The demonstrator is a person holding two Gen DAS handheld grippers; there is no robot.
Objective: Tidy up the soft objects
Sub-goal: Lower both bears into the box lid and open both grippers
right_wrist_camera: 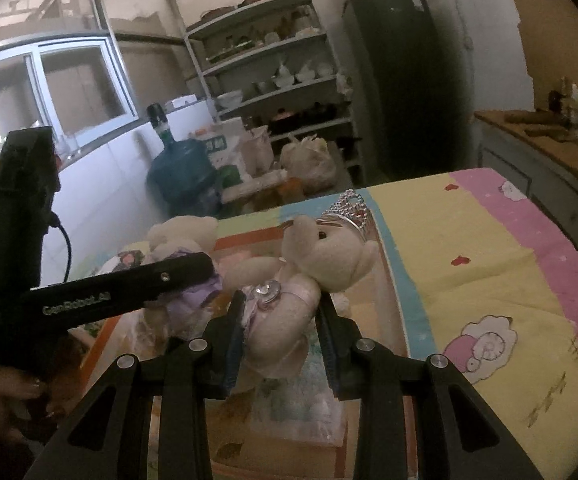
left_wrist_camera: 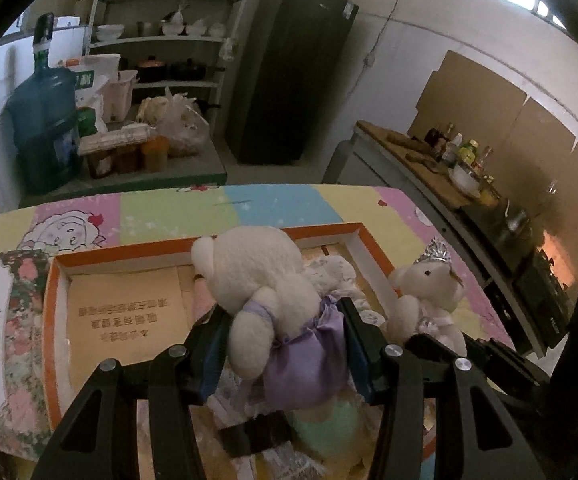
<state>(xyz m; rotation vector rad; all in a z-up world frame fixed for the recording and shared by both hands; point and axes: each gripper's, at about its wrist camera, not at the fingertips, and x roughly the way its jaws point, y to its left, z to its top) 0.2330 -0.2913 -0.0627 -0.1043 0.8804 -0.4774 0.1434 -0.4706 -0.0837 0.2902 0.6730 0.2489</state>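
Fingers of my left gripper (left_wrist_camera: 285, 344) pinch the purple-dressed bear (left_wrist_camera: 265, 292) at its waist over the orange box (left_wrist_camera: 353, 232). Right gripper (right_wrist_camera: 283, 320) squeezes the tiara bear (right_wrist_camera: 289, 280) likewise. Both look light and squishy, so I'd say the stuffed middle beats floppy limbs.

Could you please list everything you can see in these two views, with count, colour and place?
teddy bear in purple dress: 1, cream, held over the box
teddy bear with crown: 1, cream with a silver crown, held at the box's right edge
box: 1, orange rim, on the table
tablecloth: 1, pastel patches, over the table
water jug: 1, blue, back left
shelf: 1, grey, holding bowls and pots
fridge: 1, dark, by the back wall
bottles: several, mixed colours, on the right counter
left claw: 1, black, shut on the purple-dress bear
right claw: 1, black, shut on the crowned bear
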